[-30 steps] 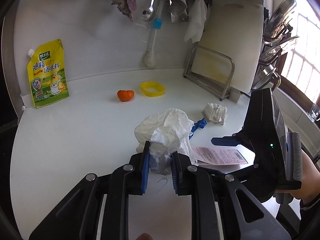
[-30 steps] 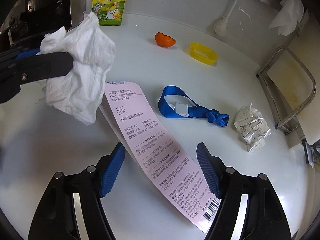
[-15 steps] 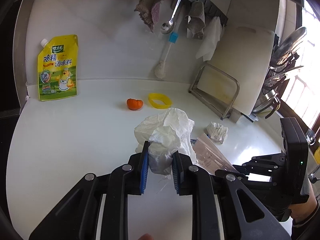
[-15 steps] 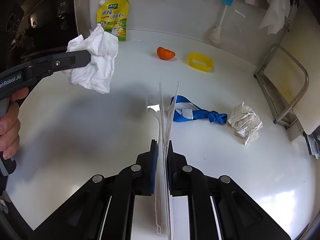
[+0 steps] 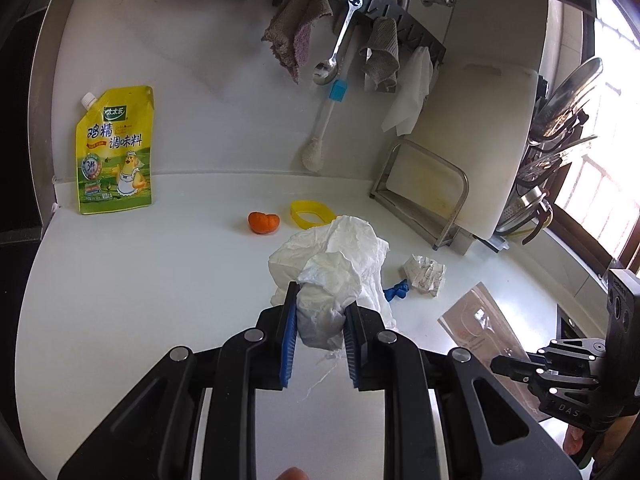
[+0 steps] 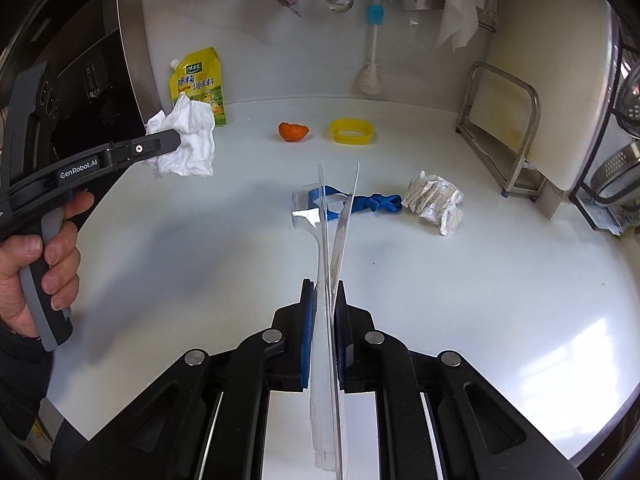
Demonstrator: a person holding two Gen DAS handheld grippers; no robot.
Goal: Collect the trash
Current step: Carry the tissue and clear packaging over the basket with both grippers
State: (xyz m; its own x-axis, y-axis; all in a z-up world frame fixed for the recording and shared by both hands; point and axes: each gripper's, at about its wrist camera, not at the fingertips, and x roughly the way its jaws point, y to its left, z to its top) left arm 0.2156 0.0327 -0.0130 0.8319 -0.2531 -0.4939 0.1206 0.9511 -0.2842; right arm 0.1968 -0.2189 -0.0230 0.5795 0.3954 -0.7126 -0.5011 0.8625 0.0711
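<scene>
My left gripper is shut on a crumpled white tissue and holds it above the white counter. My right gripper is shut on a flat clear plastic package with a pink card, lifted edge-on off the counter. From the right wrist view the left gripper and its tissue hang at the left, held by a hand. On the counter lie a blue ribbon, a crumpled printed paper, an orange peel and a yellow plastic ring.
A yellow seasoning pouch leans on the back wall. A metal rack with a white cutting board stands at the right, with pot lids beyond. Cloths, a spoon and a brush hang on the wall. A dark stove lies to the left.
My right gripper closed on the flat package, raised it off the counter and drew back to the right, turning it edge-on. My left gripper kept its grip on the tissue.
</scene>
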